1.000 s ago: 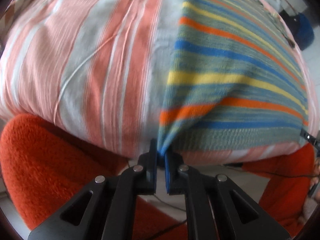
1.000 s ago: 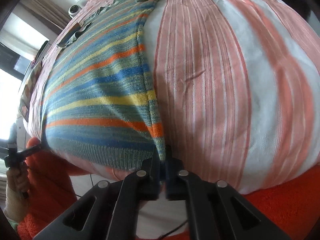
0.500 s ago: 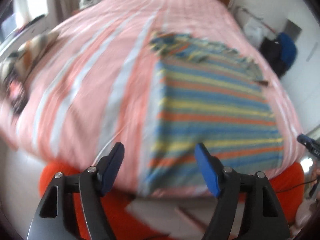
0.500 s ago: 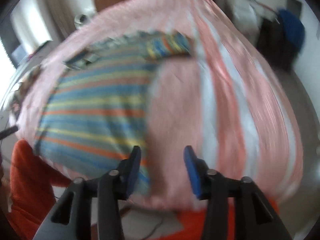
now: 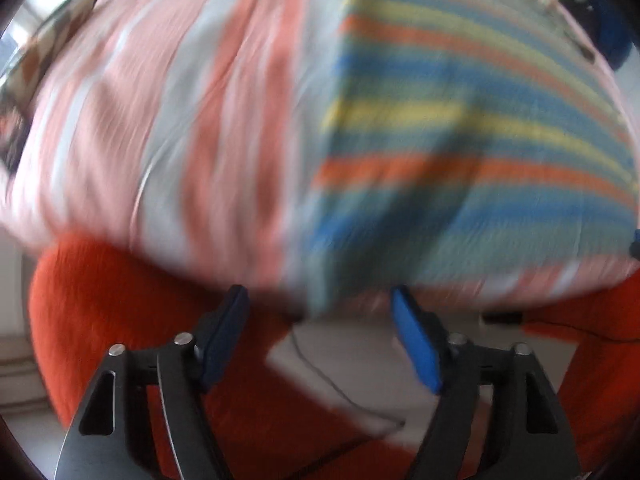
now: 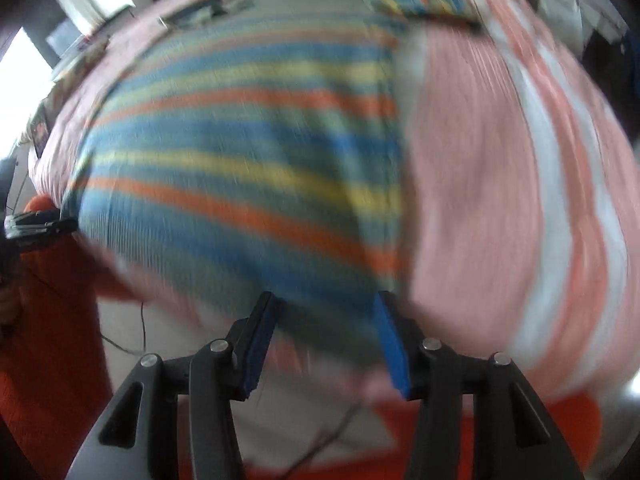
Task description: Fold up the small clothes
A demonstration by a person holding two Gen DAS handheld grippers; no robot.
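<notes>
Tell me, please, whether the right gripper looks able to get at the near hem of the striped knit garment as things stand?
Probably yes. The right gripper is open, and the striped knit garment lies flat on the bed with its hem just beyond the fingertips. Nothing lies between.

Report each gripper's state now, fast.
Left gripper: open, just released, holding nothing.
Right gripper: open, just released; striped knit garment lies free on the bed.

Left tongs [image 5: 320, 300] pointing down, jaws apart, just opened; right tongs [image 6: 326, 306] likewise

Soft daylight, heavy motion blur, fisheye warping.
</notes>
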